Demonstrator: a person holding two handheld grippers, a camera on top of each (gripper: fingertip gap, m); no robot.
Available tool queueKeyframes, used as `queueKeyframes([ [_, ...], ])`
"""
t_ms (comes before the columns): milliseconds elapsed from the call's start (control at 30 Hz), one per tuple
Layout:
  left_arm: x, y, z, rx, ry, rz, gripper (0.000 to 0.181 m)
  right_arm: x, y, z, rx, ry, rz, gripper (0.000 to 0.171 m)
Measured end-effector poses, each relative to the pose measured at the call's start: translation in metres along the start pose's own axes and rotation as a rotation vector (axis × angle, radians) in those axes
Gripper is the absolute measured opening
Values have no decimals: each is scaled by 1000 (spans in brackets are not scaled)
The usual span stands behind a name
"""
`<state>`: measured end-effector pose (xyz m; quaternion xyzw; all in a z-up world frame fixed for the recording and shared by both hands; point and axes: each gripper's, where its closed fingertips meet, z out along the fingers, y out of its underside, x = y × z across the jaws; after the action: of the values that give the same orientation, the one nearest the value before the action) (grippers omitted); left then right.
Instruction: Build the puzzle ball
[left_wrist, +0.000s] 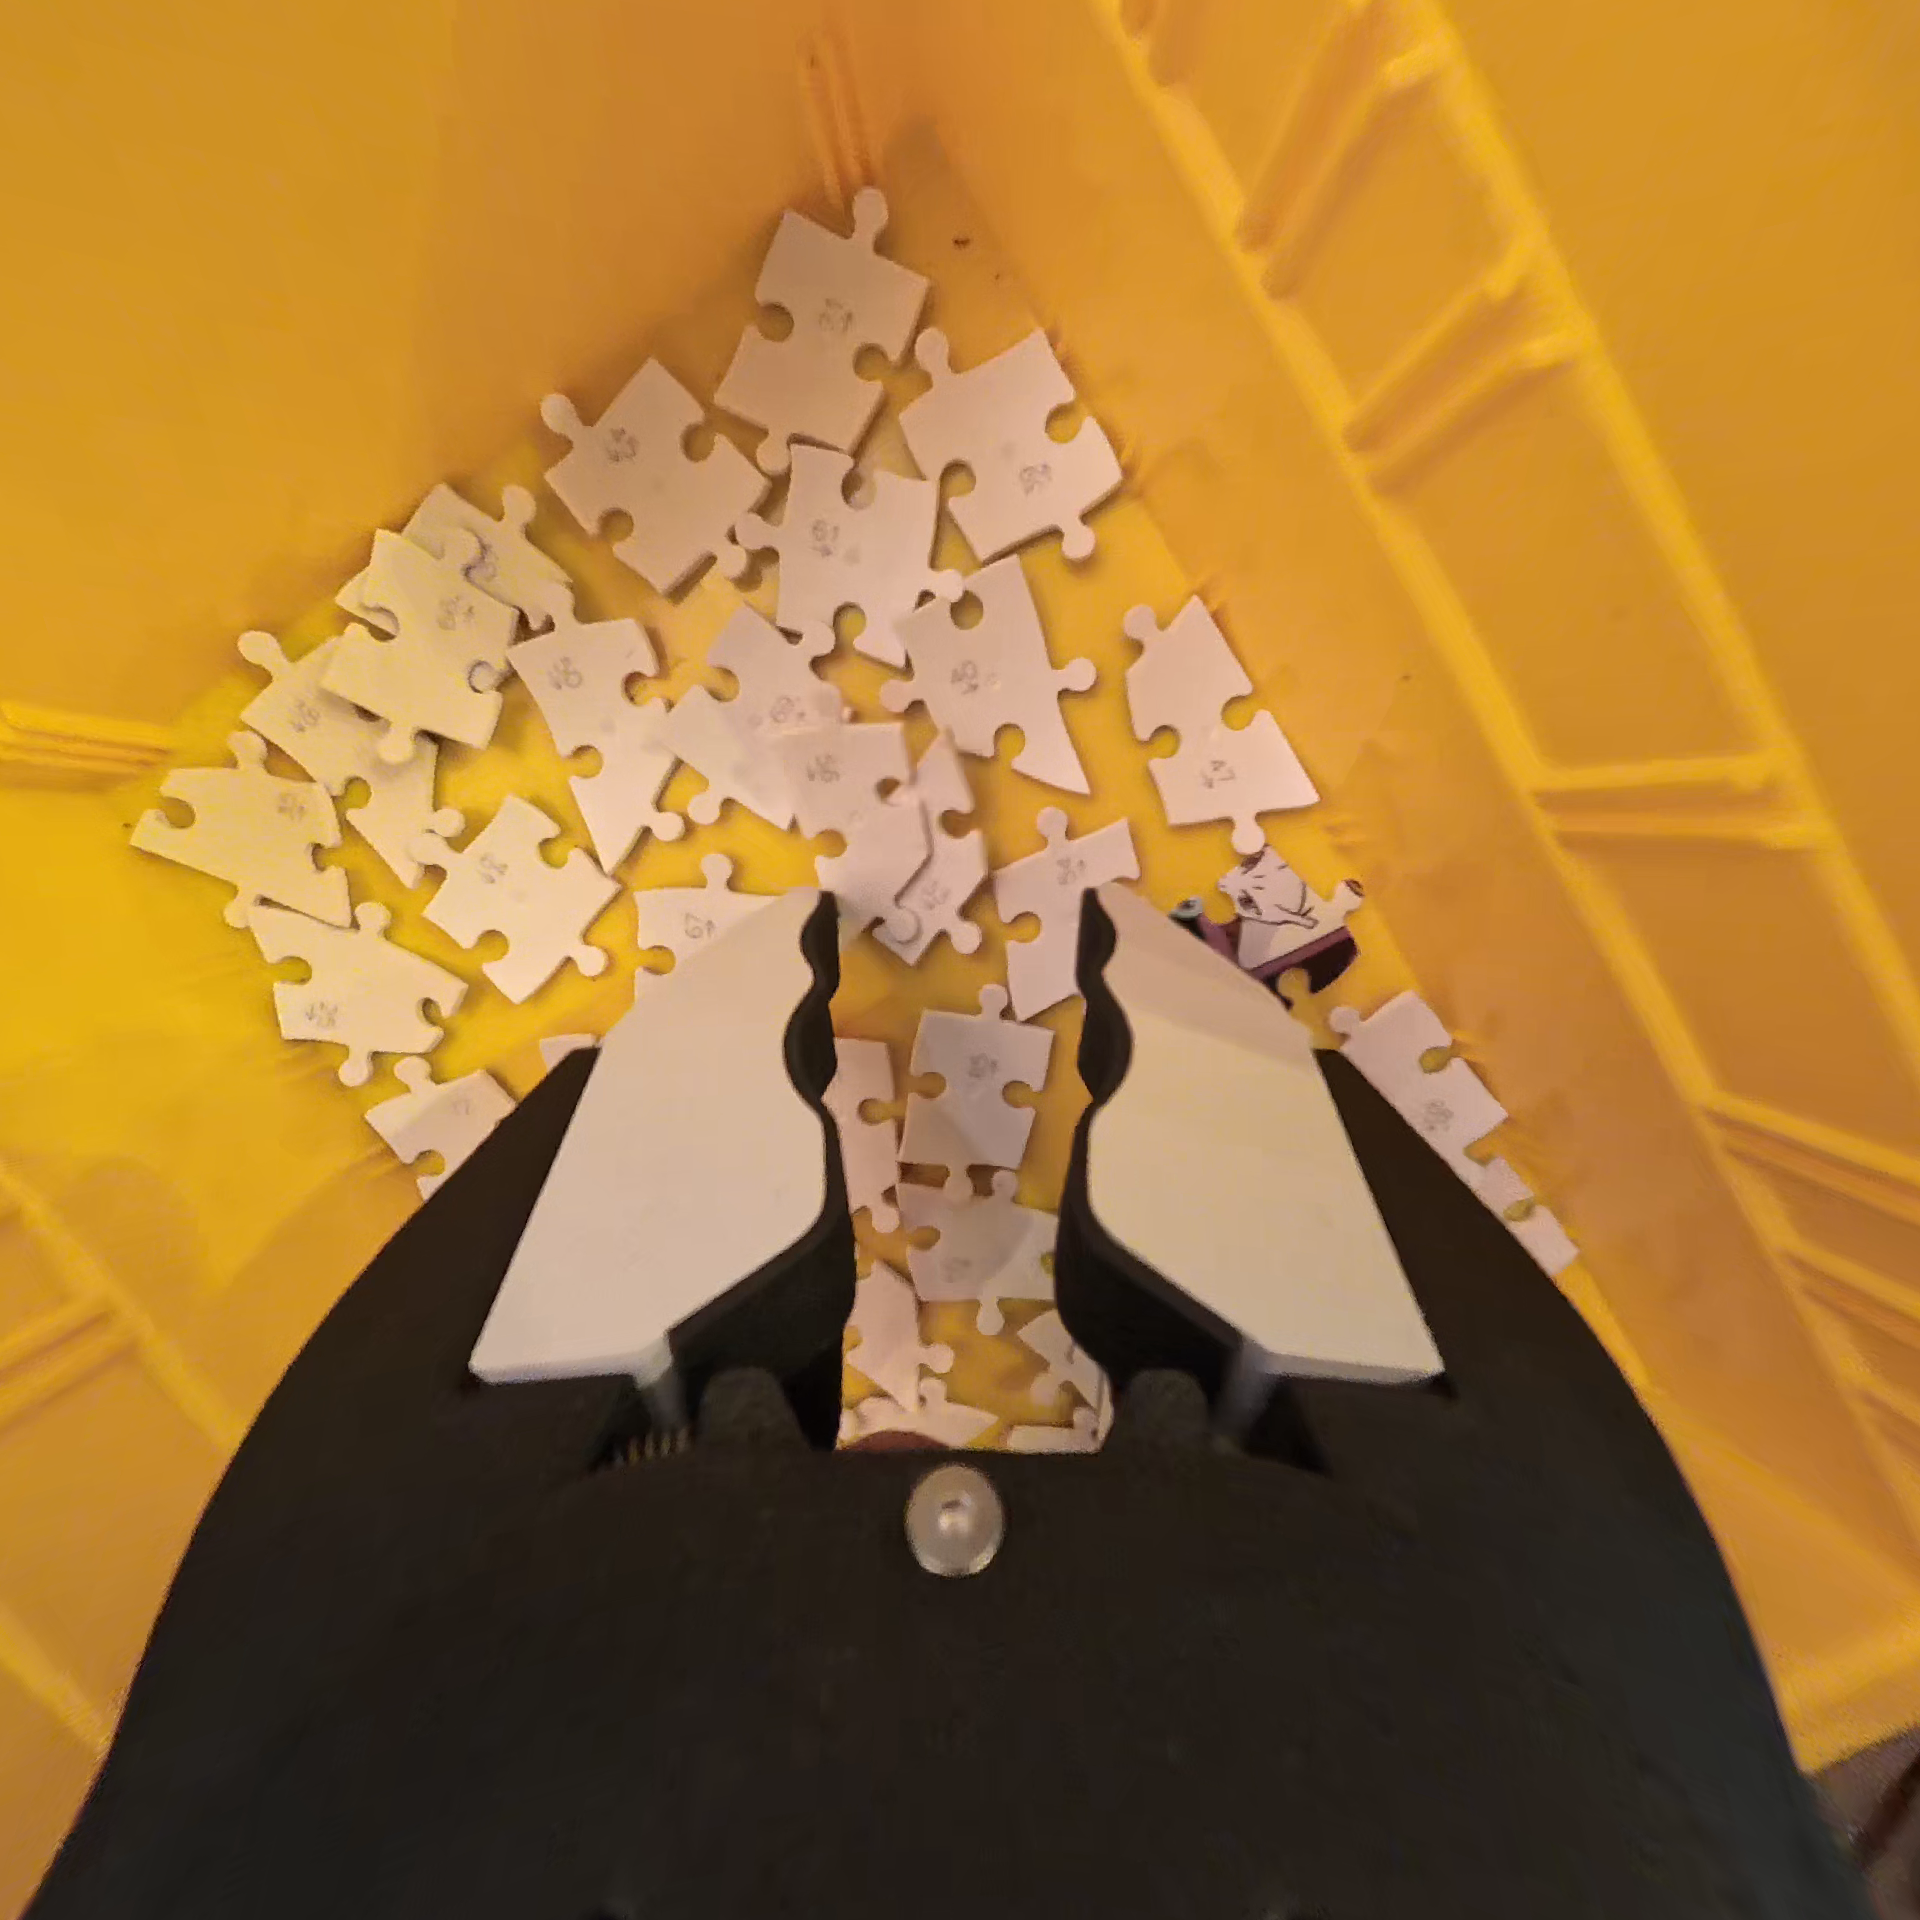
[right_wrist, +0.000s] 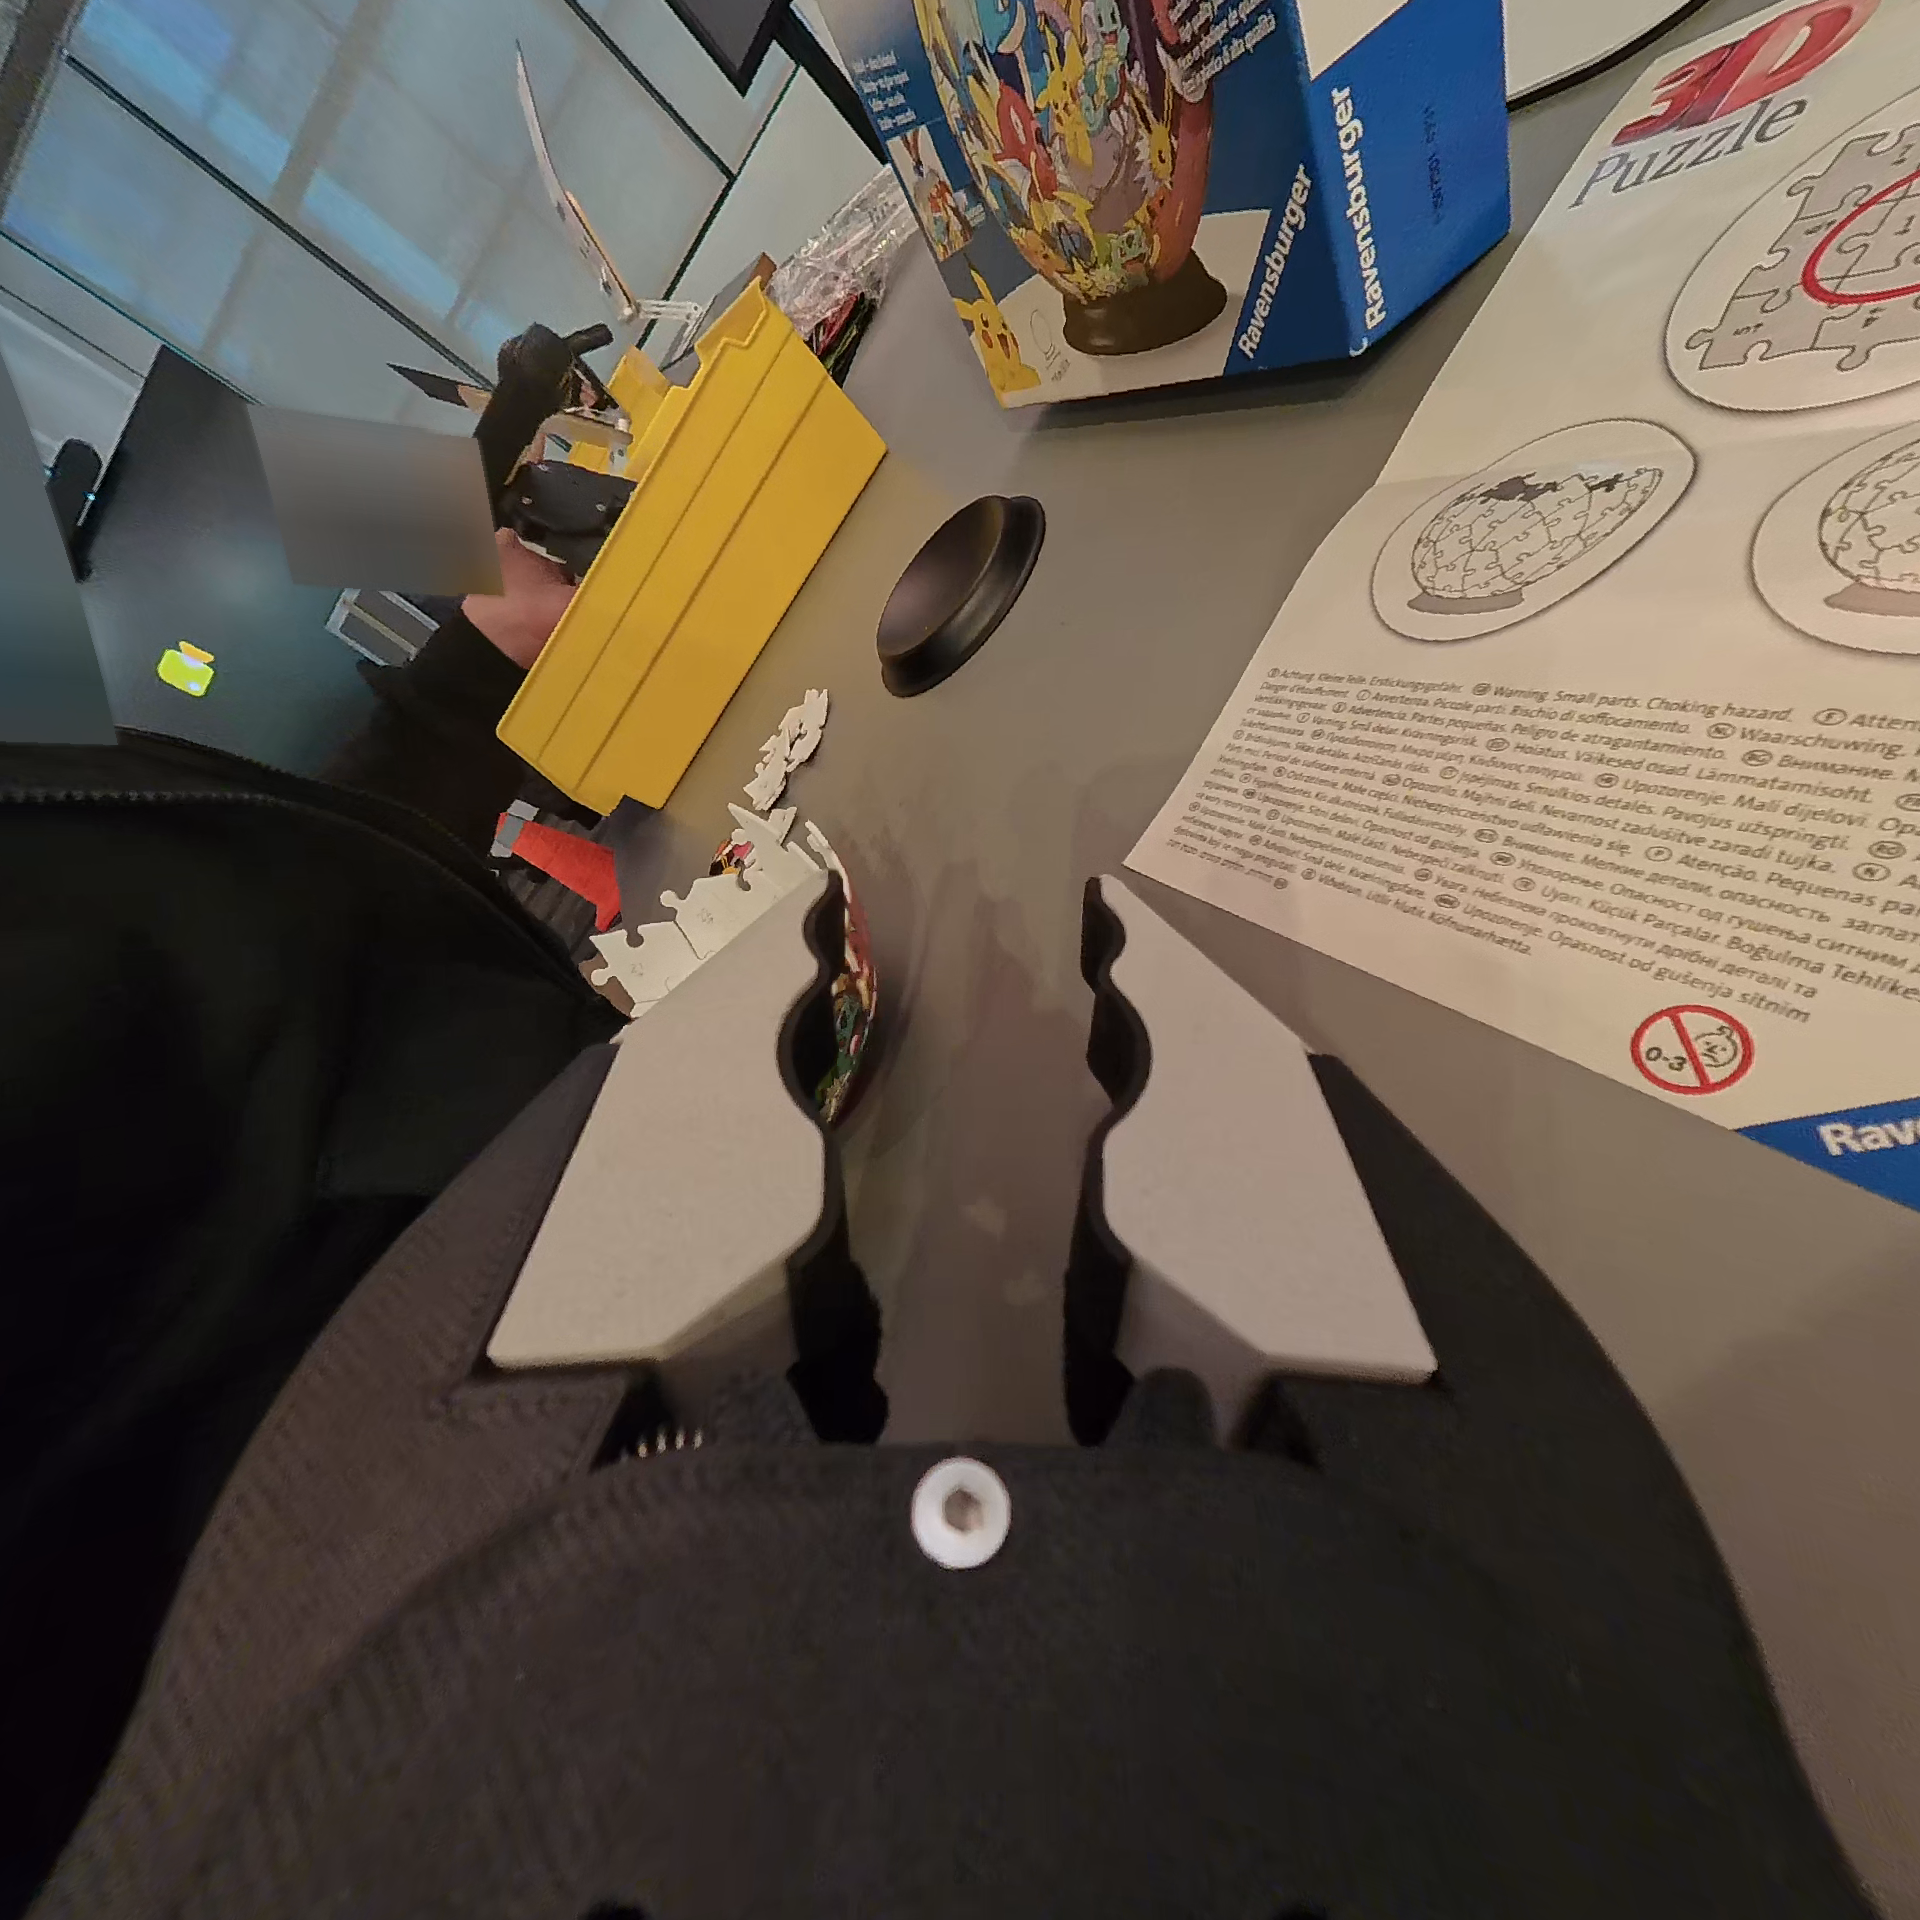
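Left gripper (left_wrist: 956, 914), fingers apart & empty, hangs inside yellow plastic bin (left_wrist: 312, 312) w/ thin white curved plastic puzzle pieces (left_wrist: 831, 540) ahead of tips—prob light, stiff, slick, best pinched by an edge; right gripper (right_wrist: 956, 904) also apart, empty, over grey table (right_wrist: 987, 748).

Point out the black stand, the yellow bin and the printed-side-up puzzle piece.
black stand (right_wrist: 961, 594): right wrist view, on its dished top.
yellow bin (right_wrist: 707, 582): right wrist view, on its outer side wall.
printed-side-up puzzle piece (left_wrist: 1283, 923): left wrist view, on its picture face.

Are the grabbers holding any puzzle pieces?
No. The left gripper hangs open above the pieces in the yellow bin; the right gripper is open and empty.
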<state>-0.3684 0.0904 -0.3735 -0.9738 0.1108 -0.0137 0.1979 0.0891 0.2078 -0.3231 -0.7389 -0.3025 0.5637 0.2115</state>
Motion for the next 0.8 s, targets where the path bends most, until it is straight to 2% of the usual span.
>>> queueKeyframes([
  [67,1,5,-2,-16,15,17,32,1,0,0,2,6,4,45],
  [133,2,15,-5,-53,41,-8,30,3,-1,0,3,11,8,44],
  [267,-8,33,-15,-116,-3,-35,37,5,-1,0,3,22,12,44],
  [400,-4,23,-22,-87,15,2,56,6,-1,1,-1,29,14,44],
  [433,-4,16,-23,-63,13,32,56,6,-1,1,-1,29,15,44],
  [567,-5,0,-14,-58,-2,99,47,6,-1,0,1,28,15,44],
  [667,-10,3,-1,-130,-24,125,41,5,-1,0,3,25,13,44],
  [800,-9,0,3,-135,-5,99,24,4,-2,0,6,18,13,44],
])
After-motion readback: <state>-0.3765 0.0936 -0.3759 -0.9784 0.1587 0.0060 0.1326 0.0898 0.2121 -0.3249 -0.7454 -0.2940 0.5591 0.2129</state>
